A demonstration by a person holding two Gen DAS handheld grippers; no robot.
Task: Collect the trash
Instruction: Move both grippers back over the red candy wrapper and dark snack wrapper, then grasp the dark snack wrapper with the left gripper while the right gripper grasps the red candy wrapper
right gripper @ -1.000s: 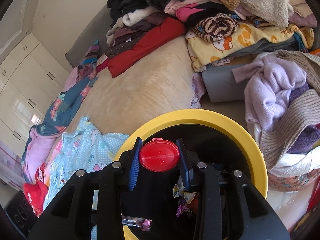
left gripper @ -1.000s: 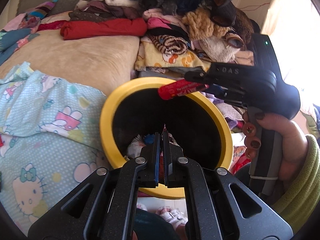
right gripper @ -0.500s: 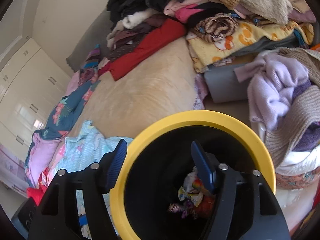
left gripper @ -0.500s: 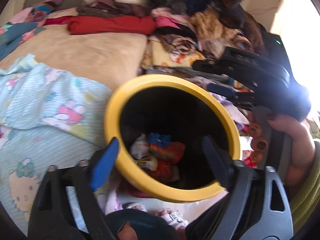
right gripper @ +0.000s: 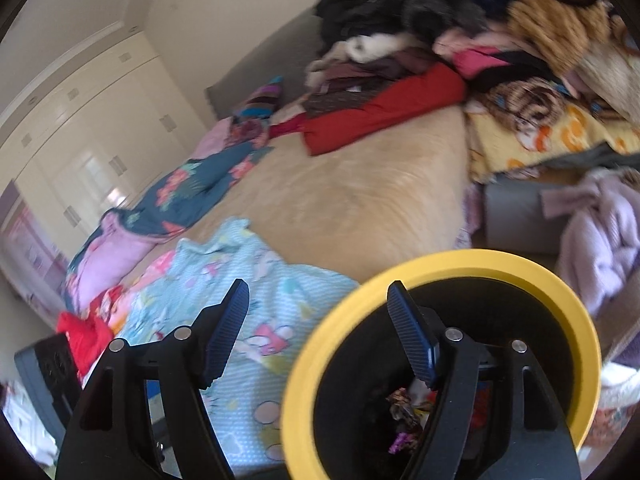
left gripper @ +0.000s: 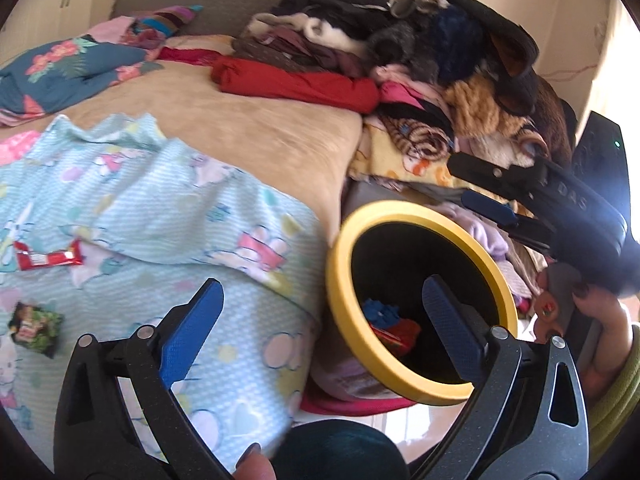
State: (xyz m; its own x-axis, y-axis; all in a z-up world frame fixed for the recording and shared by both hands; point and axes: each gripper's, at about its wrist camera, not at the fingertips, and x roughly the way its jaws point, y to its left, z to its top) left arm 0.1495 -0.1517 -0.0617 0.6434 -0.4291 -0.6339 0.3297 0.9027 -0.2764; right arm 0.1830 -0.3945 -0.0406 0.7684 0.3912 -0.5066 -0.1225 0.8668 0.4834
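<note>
A black bin with a yellow rim stands beside the bed; it also shows in the right wrist view. Wrappers lie inside it. My left gripper is open and empty, over the bed's edge and the bin's left rim. My right gripper is open and empty, over the bin's left rim; it shows in the left wrist view above the bin's far side. A red wrapper and a green packet lie on the light blue blanket.
A tan bedcover covers the bed. A big pile of clothes fills the far right side, with a red garment in front. White wardrobes stand at the left. A lilac sweater lies right of the bin.
Both grippers opened and dropped their trash into the bin: the left a wrapper, the right a red-lidded item. Both then swung left, toward the blanket.
</note>
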